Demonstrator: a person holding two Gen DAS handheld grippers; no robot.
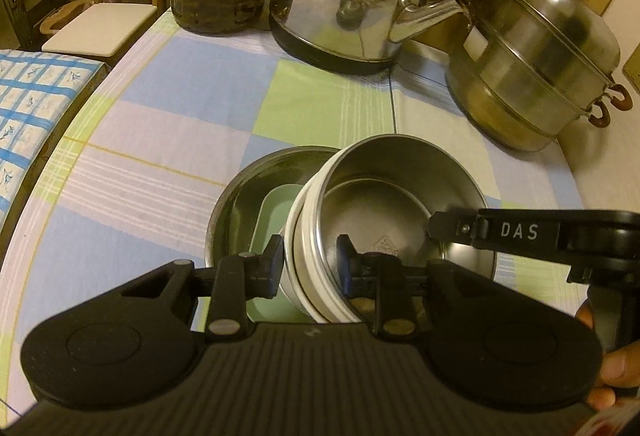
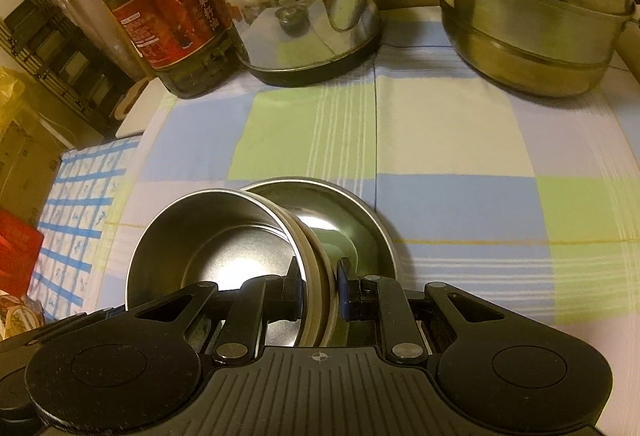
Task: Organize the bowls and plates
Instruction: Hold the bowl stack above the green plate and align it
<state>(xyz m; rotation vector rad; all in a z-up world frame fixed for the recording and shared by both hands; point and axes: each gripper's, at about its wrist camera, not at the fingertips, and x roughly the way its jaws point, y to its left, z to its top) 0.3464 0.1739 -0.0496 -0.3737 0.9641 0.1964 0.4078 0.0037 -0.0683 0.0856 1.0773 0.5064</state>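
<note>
A steel bowl with a white outer wall (image 1: pixel 384 196) is tilted and held over a wider steel bowl (image 1: pixel 248 192) that stands on the checked cloth. A pale green dish (image 1: pixel 276 212) lies inside the wider bowl. My left gripper (image 1: pixel 308 260) is shut on the near-left rim of the white-walled bowl. My right gripper (image 2: pixel 318 282) is shut on the opposite rim of the same bowl (image 2: pixel 216 232); its arm shows in the left wrist view (image 1: pixel 520 232). The wider bowl (image 2: pixel 352 220) sits just behind and right in the right wrist view.
At the back of the table stand a cooking oil bottle (image 2: pixel 160 8), a steel kettle (image 2: pixel 304 4) and a stacked steel steamer pot (image 2: pixel 532 8). A blue-checked cloth (image 1: pixel 28 116) and a chair (image 1: pixel 108 24) lie left of the table edge.
</note>
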